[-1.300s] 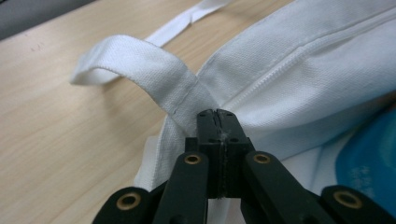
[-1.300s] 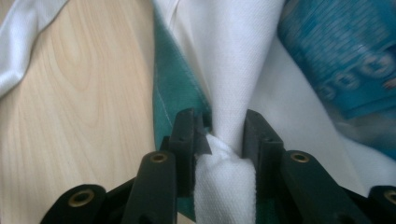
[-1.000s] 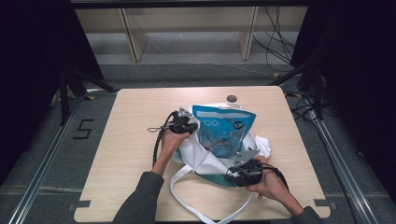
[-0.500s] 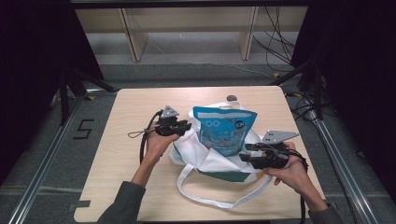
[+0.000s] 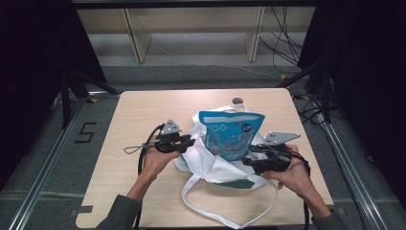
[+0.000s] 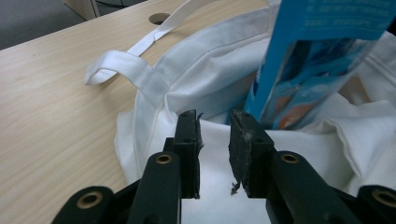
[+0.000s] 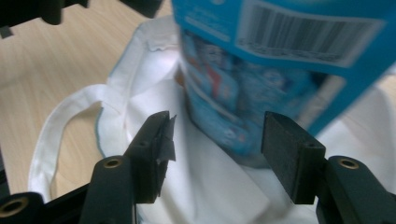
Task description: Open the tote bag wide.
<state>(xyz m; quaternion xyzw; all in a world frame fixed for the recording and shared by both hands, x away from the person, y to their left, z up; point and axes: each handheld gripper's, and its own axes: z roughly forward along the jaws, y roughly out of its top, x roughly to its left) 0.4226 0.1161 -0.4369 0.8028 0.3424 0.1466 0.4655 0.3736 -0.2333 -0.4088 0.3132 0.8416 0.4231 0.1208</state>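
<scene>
A blue snack pouch (image 5: 231, 134) stands upright in a white tote bag (image 5: 210, 167) at the middle of the table. My left gripper (image 5: 190, 142) hovers at the bag's left rim. Its jaws have just been opening and stand a narrow gap apart, with nothing between them. In the left gripper view this gripper (image 6: 214, 116) points over the bag's cloth (image 6: 201, 60) toward the pouch (image 6: 308, 60). My right gripper (image 5: 247, 160) is at the bag's right side. Its jaws (image 7: 215, 121) have just been opening wide, and the pouch (image 7: 261, 70) lies beyond them, untouched.
The bag's long handle (image 5: 230, 211) loops toward the table's front edge. A small round hole (image 5: 237, 100) sits in the wooden tabletop (image 5: 143, 110) behind the bag. Bare wood lies to the left and far side. Dark frame rails flank the table.
Both grippers have let go of the bag and drawn away from it. The left one slid off the rim, the right one rose and moved right. Both pairs of jaws opened.
</scene>
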